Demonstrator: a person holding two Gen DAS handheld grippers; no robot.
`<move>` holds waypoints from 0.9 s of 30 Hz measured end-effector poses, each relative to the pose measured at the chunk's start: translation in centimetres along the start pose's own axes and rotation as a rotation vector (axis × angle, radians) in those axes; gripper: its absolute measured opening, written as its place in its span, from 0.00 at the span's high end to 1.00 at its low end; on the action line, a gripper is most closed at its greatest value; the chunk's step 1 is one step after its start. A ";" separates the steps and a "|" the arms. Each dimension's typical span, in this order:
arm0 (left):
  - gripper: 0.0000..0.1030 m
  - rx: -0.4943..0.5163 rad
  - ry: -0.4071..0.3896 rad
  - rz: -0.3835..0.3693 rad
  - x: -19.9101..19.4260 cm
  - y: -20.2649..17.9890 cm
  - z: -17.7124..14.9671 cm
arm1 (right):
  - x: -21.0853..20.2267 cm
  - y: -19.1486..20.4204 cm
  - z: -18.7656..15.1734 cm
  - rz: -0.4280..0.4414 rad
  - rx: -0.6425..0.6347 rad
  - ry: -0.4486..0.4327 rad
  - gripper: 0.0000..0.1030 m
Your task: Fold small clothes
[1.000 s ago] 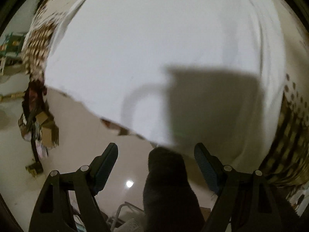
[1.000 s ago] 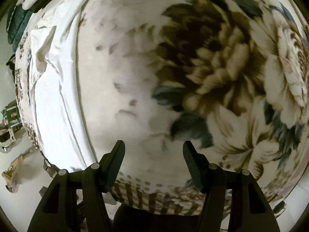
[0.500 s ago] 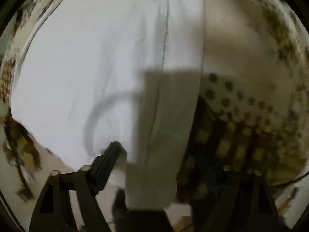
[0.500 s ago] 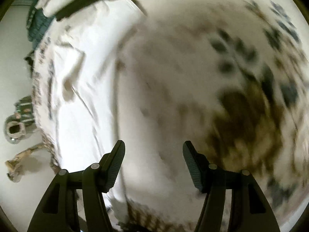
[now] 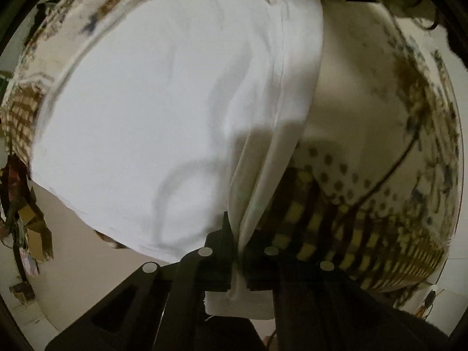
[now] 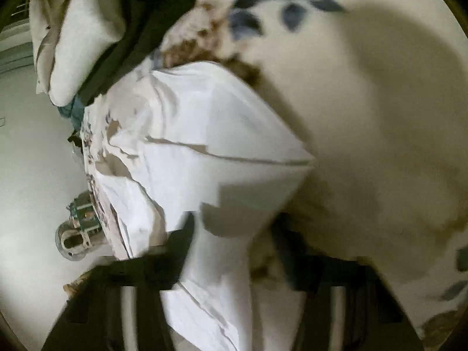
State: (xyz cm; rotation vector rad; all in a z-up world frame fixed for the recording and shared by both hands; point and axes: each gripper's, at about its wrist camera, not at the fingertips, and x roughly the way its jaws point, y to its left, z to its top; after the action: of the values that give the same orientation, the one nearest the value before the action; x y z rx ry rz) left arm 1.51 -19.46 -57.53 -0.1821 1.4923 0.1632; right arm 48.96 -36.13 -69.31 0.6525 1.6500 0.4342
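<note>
A: White cotton garment (image 5: 163,122), smooth and lightly creased, lies spread on a cream bedcover (image 5: 365,93) printed with brown and blue flowers and edged in brown-and-yellow check; its lower hem hangs over the bed's edge.

B: And the left gripper (image 5: 238,251)?

A: Its black jaws are clamped tight on the garment's seamed right edge, the fabric gathered into a narrow pleat between the pads, with a fold of cloth poking out below them.

B: The other camera?

A: The right gripper (image 6: 234,234), badly blurred, straddles a pointed corner of the same white garment (image 6: 210,134). Its jaws are closing with the cloth between them; the blur hides whether the pads already press it.

B: What else is in view?

A: A rumpled cream and dark green bundle of cloth (image 6: 87,29) sits at the far end of the bedcover (image 6: 380,117), just beyond the garment. Pale floor (image 6: 32,158) shows beside the bed.
</note>
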 end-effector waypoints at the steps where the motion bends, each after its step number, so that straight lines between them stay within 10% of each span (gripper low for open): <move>1: 0.96 -0.004 -0.015 -0.002 -0.8 0.7 0.2 | 0.3 0.6 -0.1 -0.007 -0.007 0.004 0.88; 14: 0.96 -0.255 -0.075 -0.102 -8.2 12.5 5.3 | -2.3 15.3 -1.5 -0.187 -0.153 -0.005 0.92; 27: 0.95 -0.480 0.020 -0.274 -0.6 27.8 8.0 | 15.2 31.9 -0.4 -0.494 -0.257 0.016 0.92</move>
State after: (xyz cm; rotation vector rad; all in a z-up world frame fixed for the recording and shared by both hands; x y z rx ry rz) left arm 3.12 9.43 -56.95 -0.7713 1.4123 0.2971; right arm 52.74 -1.87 -61.30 0.0421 1.6658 0.2820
